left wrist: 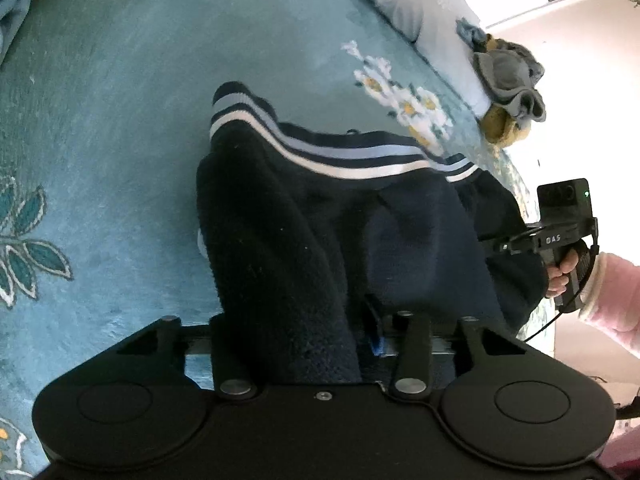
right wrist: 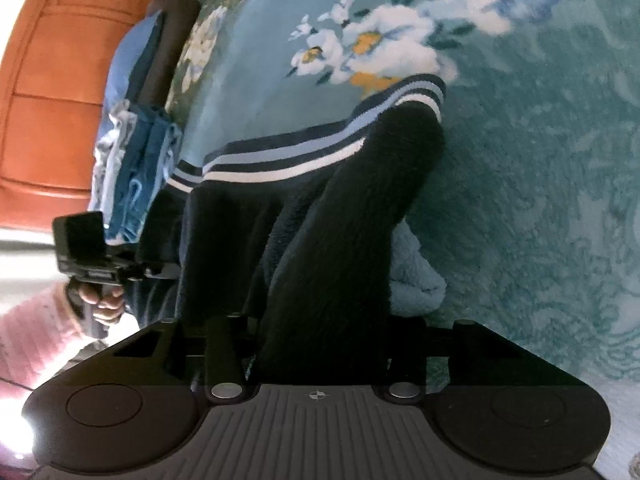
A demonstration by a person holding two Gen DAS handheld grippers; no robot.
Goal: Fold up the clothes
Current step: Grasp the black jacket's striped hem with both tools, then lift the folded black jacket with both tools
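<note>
A dark navy fleece garment with a light blue and white striped hem hangs over a teal floral bedspread. My left gripper is shut on the garment's near edge; the cloth covers its fingertips. My right gripper is shut on the same garment, cloth bunched over its fingertips. Each gripper shows in the other's view: the right one at the garment's right edge, the left one at its left edge. A light blue fleece lining shows beside the garment.
A stack of blue folded clothes lies at the bed's edge by an orange padded headboard. A grey and yellow bundle sits on a pale pillow. Bright floor lies beyond the bed's right side.
</note>
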